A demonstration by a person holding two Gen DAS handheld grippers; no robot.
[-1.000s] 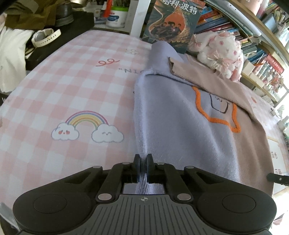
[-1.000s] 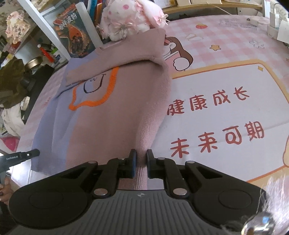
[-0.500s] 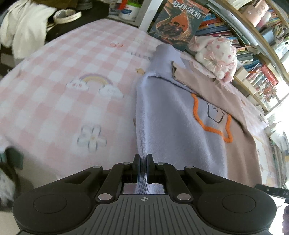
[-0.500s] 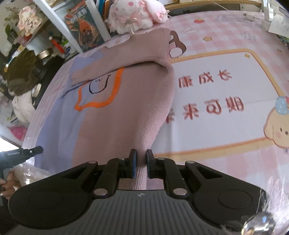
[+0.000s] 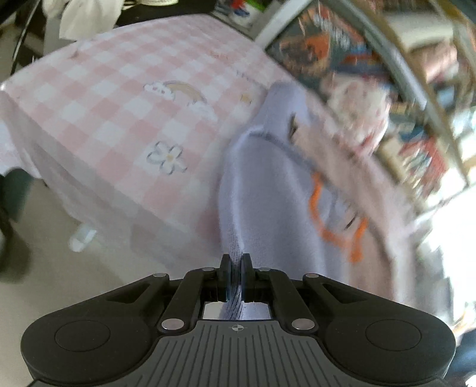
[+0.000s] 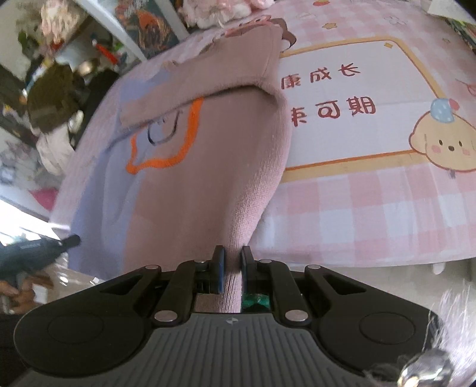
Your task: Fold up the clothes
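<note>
A lavender and dusty-pink sweater (image 5: pixel 267 190) with an orange outline design lies on a pink checked tablecloth (image 5: pixel 113 125). My left gripper (image 5: pixel 236 262) is shut on its lavender hem corner, lifted past the table's near edge. In the right wrist view my right gripper (image 6: pixel 232 256) is shut on the pink hem corner of the sweater (image 6: pixel 208 154), also off the table's edge. A pink sleeve (image 6: pixel 214 74) is folded across the chest. The left view is blurred by motion.
A bookshelf with books (image 5: pixel 342 50) and a plush toy (image 5: pixel 357 98) stands behind the table. White cloth (image 5: pixel 86 15) hangs at far left. The left gripper's body (image 6: pixel 32 250) shows in the right wrist view. The floor (image 5: pixel 59 262) lies below.
Both grippers have pulled back and up toward me with the hem; the sweater's lower part has slid over the table's near edge. Both stay shut.
</note>
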